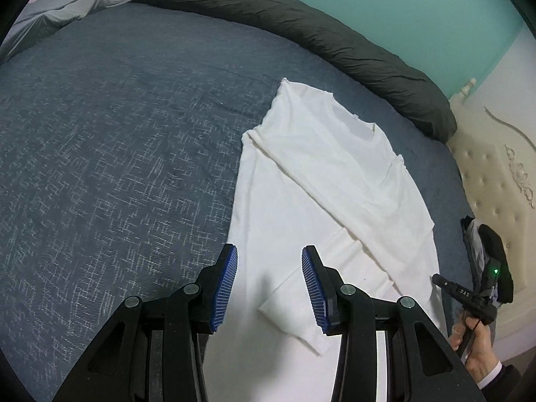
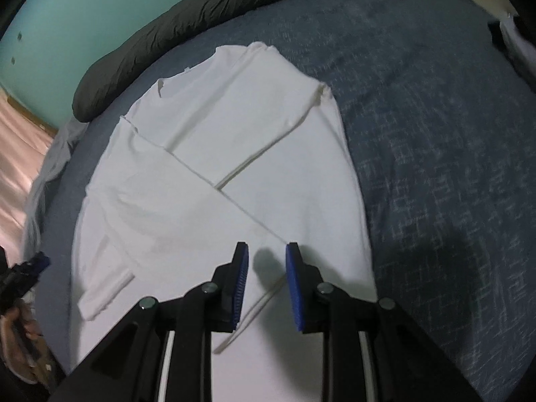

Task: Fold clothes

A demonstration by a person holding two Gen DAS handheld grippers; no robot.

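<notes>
The left gripper [image 1: 269, 284] hangs open and empty over the lower half of the white shirt [image 1: 335, 181], which lies flat on the blue bedspread [image 1: 117, 150], sleeves crossed inward. The right gripper [image 2: 267, 281], also empty-jawed, hovers nearby, probably for the next fold.

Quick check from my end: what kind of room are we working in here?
Most likely a bedroom. The white shirt lies on a bed with a blue-grey woven cover, a cream tufted headboard stands at one end, and a long dark bolster runs along the teal wall.
</notes>
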